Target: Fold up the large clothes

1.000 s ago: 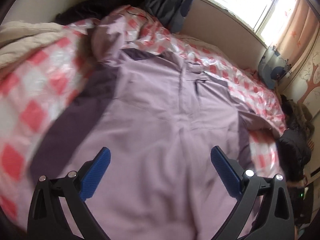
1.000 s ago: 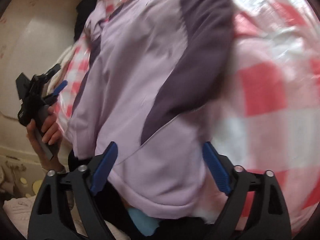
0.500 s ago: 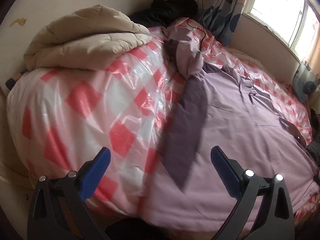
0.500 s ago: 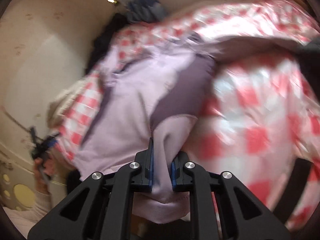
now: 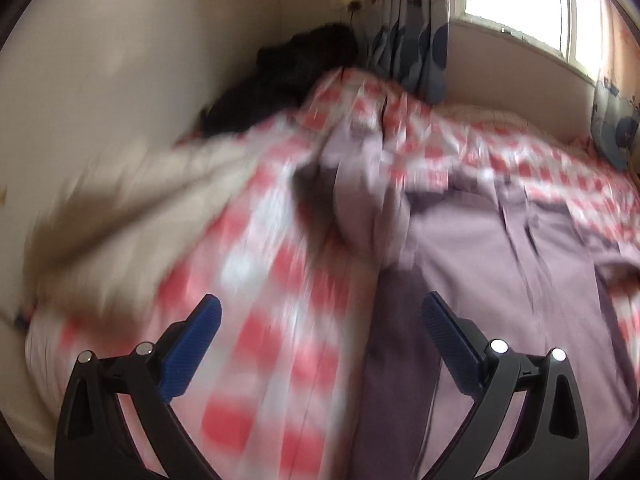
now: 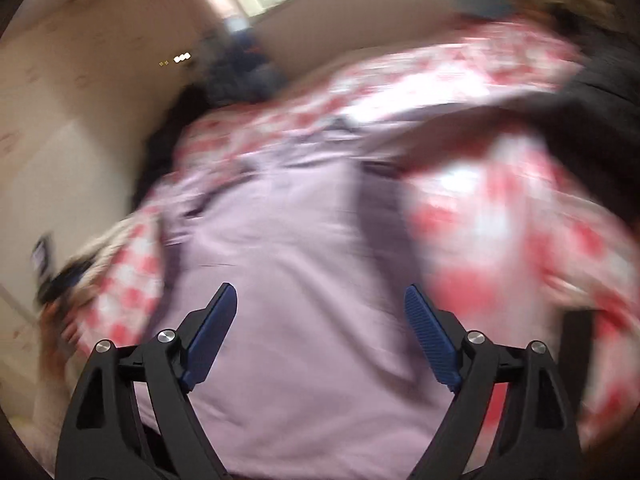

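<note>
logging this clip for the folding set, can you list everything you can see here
jacket: one, lilac with dark purple side panels, spread flat on the bed
bed cover: one, red, pink and white check, shiny, under the jacket
quilt: one, beige, bunched at the left of the bed by the wall
dark clothing: one black heap, far corner of the bed
curtain: grey with dark blue spots, beside the window
window: one, bright, beyond the bed
left gripper: black frame, blue fingers, open, nothing between them
right gripper: black frame, blue fingers, open over the jacket, has just been opening, nothing clamped
</note>
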